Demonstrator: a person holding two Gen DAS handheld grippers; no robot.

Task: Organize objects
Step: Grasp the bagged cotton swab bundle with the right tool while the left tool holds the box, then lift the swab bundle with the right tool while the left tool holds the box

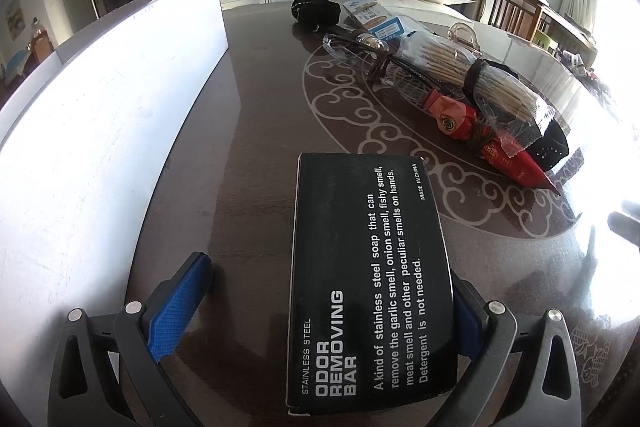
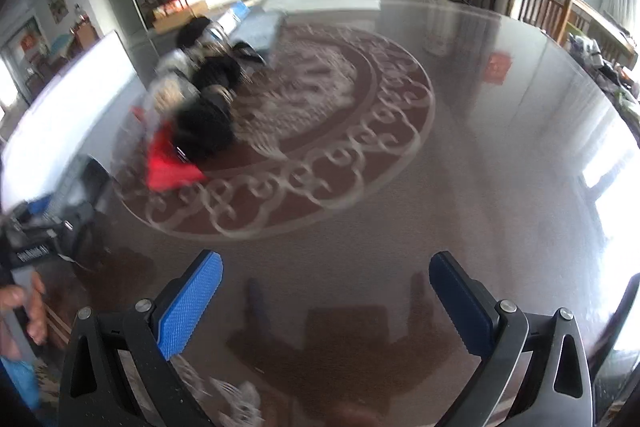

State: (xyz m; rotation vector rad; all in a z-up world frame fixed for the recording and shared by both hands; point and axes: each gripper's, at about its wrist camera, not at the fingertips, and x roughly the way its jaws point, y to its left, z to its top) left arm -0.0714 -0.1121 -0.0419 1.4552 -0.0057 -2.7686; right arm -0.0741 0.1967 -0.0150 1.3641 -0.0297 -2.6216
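A black box [image 1: 372,279] printed "Odor Removing Bar" lies flat on the dark table between the fingers of my left gripper [image 1: 328,275]. It sits against the right finger, and the left blue pad [image 1: 180,303] stands well apart from it, so the gripper is open. A pile of objects lies beyond: a plastic-wrapped bundle of sticks [image 1: 460,71], red packets [image 1: 464,123], a blue and white box [image 1: 372,15] and a black pouch [image 1: 316,7]. My right gripper [image 2: 326,263] hovers open and empty over bare table, with the blurred pile [image 2: 200,99] far to its left.
A tall white container wall [image 1: 120,115] runs along the left of the table, also visible as the white container [image 2: 68,115]. The round glossy table [image 2: 480,147] has a scroll pattern. A person's hand [image 2: 24,307] and the other gripper [image 2: 52,227] show at the left edge.
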